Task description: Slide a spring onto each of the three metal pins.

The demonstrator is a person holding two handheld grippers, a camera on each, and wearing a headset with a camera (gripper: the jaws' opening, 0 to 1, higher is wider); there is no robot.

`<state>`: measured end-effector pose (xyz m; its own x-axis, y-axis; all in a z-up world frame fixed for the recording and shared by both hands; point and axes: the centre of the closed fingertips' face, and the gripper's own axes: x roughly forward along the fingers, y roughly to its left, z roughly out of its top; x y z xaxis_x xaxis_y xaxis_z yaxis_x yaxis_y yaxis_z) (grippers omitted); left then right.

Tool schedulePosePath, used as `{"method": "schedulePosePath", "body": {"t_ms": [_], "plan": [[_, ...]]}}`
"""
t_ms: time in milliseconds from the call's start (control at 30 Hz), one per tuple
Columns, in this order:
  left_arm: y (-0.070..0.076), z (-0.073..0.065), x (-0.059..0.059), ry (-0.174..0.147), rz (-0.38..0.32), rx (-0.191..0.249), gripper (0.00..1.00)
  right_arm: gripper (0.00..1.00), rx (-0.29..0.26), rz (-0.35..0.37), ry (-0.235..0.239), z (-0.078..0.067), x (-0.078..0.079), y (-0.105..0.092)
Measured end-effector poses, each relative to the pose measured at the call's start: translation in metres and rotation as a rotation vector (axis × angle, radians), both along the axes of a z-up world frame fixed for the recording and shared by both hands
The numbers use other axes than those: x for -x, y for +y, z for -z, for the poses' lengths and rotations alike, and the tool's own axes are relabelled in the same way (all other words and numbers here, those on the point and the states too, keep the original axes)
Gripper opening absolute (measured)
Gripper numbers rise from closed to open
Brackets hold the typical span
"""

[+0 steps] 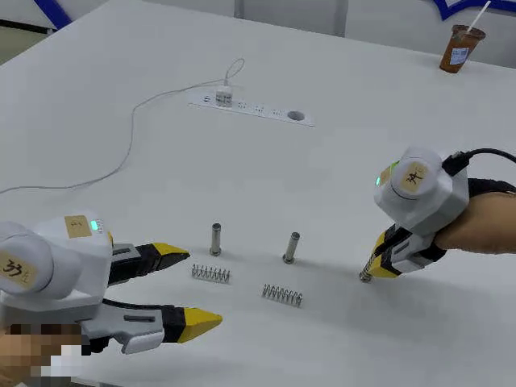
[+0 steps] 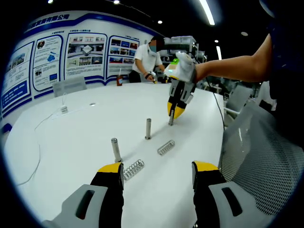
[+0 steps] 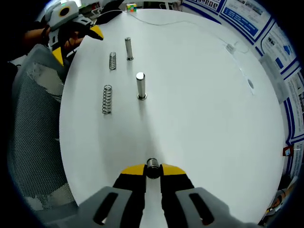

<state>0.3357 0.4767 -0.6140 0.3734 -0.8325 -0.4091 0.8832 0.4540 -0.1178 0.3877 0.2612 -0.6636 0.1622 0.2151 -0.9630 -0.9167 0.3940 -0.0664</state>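
Your right gripper (image 1: 377,266) angles steeply down, jaws clamped on an upright pin (image 3: 152,167); your left gripper (image 1: 201,289) points level, jaws spread.

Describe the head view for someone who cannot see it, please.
The yellow-tipped right gripper is shut on a thin coiled metal spring whose lower end meets the white table. To its left, two short steel pins stand upright and bare, each with a loose spring lying in front. The matching left gripper hangs open beside them.

left pin (image 1: 215,239), middle pin (image 1: 291,247) on table (image 1: 339,161) | left spring (image 1: 210,273), right spring (image 1: 282,295) before them | third pin (image 3: 152,168) rightmost
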Motion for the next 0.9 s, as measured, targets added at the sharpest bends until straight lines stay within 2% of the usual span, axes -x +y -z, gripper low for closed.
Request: {"method": "schedulePosePath", "body": {"t_ms": [267, 533, 733, 900], "plan": [[0.001, 0.0, -0.001, -0.001, -0.002, 0.002, 0.6, 0.13, 0.0, 0.009, 0.005, 0.006, -0.001, -0.001], [0.0, -0.001, -0.001, -0.005, 0.001, 0.004, 0.6, 0.17, -0.007, 0.014, -0.009, 0.003, -0.002, -0.002], [-0.001, -0.002, -0.001, -0.008, 0.006, 0.005, 0.6, 0.22, -0.006, 0.006, -0.036, -0.008, 0.0, 0.0], [-0.003, -0.003, -0.001, -0.01, 0.015, 0.004, 0.6, 0.24, -0.015, -0.006, -0.066, -0.022, 0.001, 0.006]]}}
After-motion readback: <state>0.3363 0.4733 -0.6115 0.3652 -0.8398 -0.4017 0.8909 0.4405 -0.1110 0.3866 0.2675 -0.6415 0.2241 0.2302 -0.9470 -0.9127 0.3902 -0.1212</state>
